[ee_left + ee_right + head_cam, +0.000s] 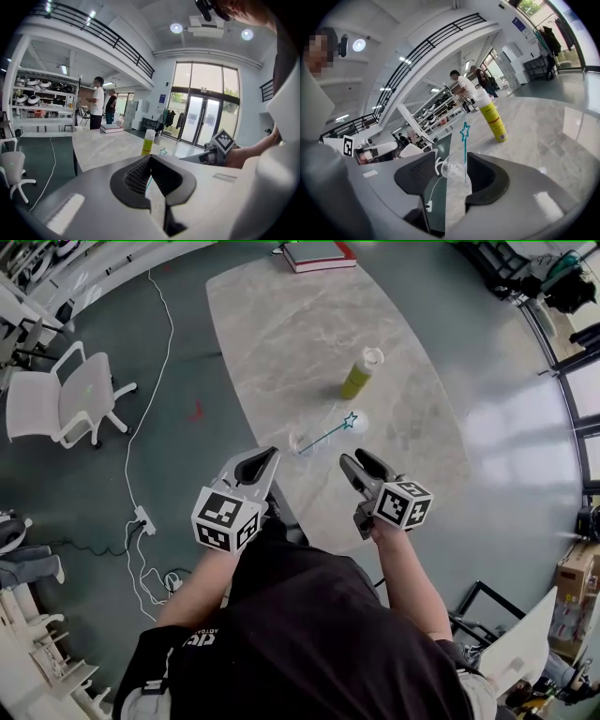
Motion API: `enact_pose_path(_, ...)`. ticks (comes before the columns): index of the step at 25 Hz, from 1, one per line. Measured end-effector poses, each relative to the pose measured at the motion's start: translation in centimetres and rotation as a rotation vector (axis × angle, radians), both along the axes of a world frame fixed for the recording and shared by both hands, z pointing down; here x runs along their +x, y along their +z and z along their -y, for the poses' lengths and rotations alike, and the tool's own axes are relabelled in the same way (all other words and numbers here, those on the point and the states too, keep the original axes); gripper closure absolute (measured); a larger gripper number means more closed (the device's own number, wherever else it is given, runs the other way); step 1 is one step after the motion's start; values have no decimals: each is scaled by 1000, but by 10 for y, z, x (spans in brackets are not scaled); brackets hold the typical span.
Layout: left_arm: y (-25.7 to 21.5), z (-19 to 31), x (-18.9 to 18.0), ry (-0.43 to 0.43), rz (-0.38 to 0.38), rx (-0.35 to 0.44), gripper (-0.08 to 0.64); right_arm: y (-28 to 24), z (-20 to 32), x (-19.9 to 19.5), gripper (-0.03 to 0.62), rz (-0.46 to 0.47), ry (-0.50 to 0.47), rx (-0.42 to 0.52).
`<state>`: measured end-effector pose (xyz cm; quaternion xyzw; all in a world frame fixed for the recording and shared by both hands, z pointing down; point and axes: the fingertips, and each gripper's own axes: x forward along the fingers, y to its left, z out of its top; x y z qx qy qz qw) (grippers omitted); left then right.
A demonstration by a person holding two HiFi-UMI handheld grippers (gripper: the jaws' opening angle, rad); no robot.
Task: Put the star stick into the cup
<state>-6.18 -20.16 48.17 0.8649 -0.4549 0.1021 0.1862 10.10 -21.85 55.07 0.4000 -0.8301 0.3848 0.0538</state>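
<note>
The teal star stick (pixel 328 434) stands slanted in a clear cup (pixel 301 443) near the front edge of the marble table (pixel 281 324), its star (pixel 352 418) pointing away to the right. In the right gripper view the cup (pixel 453 167) and stick (pixel 465 150) show through the gap between the jaws, beyond the tips and untouched. My right gripper (pixel 361 463) (pixel 452 174) is open and holds nothing. The left gripper (pixel 265 460) (pixel 150 159) hovers left of the cup, its tips together, with nothing in it.
A yellow bottle with a white cap (pixel 361 373) (pixel 492 117) stands farther out on the table. A red and white book (pixel 319 254) lies at the far end. Left of the table are a white chair (pixel 75 395) and a cable with a power strip (pixel 142 518) on the floor. Two people (pixel 97 103) stand far off.
</note>
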Motion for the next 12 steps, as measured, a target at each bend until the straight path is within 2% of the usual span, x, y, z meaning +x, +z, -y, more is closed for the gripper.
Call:
enact_pose_path(3,-14,-16,7,-35,-18,15,557,-21,-16,15,374,-10,-9,61)
enact_pose_path(6,-27,-39,22,-52,2,48,557,-44,-40,29,405,6,-38,127)
enact_pose_path(10,-43,-67,31,-87,40,81,557,-67,-66,40,498,7,-93,211)
enact_pose_path(12,-49,-78,26,-106,53,94,557,-73,-72,38,521,-1,-113,240)
